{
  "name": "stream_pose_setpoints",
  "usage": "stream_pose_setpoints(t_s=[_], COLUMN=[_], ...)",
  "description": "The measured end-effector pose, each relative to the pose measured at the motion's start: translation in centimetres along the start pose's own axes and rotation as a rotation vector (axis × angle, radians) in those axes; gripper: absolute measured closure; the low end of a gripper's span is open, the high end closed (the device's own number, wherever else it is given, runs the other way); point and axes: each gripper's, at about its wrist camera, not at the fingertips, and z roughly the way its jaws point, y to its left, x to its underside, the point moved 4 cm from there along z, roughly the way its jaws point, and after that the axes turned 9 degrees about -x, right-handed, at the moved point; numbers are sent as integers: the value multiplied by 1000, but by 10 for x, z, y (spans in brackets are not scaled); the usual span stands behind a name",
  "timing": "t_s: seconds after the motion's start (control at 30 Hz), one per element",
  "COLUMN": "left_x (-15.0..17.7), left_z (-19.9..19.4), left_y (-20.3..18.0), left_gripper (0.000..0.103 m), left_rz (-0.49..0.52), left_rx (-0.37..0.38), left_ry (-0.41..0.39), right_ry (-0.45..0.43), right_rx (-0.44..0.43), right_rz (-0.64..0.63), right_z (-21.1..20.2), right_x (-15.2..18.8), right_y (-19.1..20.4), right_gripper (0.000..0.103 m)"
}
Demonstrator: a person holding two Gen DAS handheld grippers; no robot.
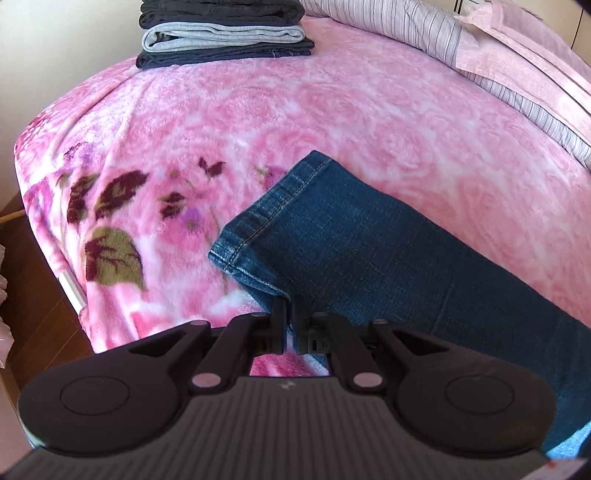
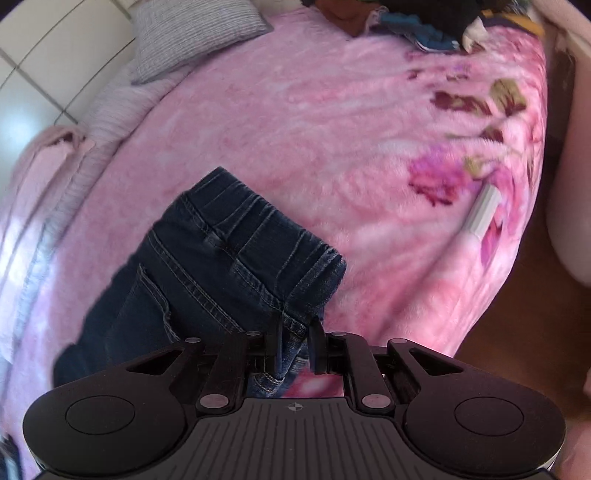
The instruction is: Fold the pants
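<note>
Pants [image 1: 369, 251]: dark denim, lying on a pink blanket [image 1: 295, 122]; hem end ahead of the left tongs, waistband [image 2: 258, 236] ahead of the right tongs.
Left tongs [image 1: 290, 314]: fingers drawn close together, clamped on the near corner of the hem.
Right tongs [image 2: 297, 332]: fingers narrowly apart with the waistband corner between them; appears gripped, though contact on the right finger is not certain.
Handling: judged soft and limp yet fairly heavy for cloth; hem and waistband seams are thick and stiffer, unlikely to slip. Fleece beneath probably drags on the fabric.
Hold points: stitched corners, as taken now; the mid-leg would sag.
Risk: unheld far corners may trail and skew the fold.
Surroundings: folded stack [image 1: 221, 33] well ahead of the left tongs.
</note>
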Motion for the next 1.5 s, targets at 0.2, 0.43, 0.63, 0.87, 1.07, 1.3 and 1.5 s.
stream_pose_setpoints(t_s=[0.2,0.43,0.63,0.87,1.07,1.3,1.5], left_x=[3,0,9,48,51,66,64], left_z=[6,-32,-75,-16,-14,-14,-18], left_y=[-11,-9,-46,-71,-66,-61,-59], left_gripper=[99,83,82,78,78,79,79], left_rz=[87,185,278,419,476,471,434], left_rx=[-38,-107,98,120,175,228,240], left_ry=[-7,-60,-152,-136,-182,-331,-320], right_ry=[-2,22,-83,-4,-12,-177,-257], right_rx=[56,279,148,107,102,71,118], right_rz=[-68,-288,-646,-827,-836,-816,-768], right_z=[1,-14,-33,49,49,41,40], right_x=[7,4,45,96,97,112,122], right_y=[6,27,93,71,72,62,66], right_gripper=[92,46,46,45,45,45,45])
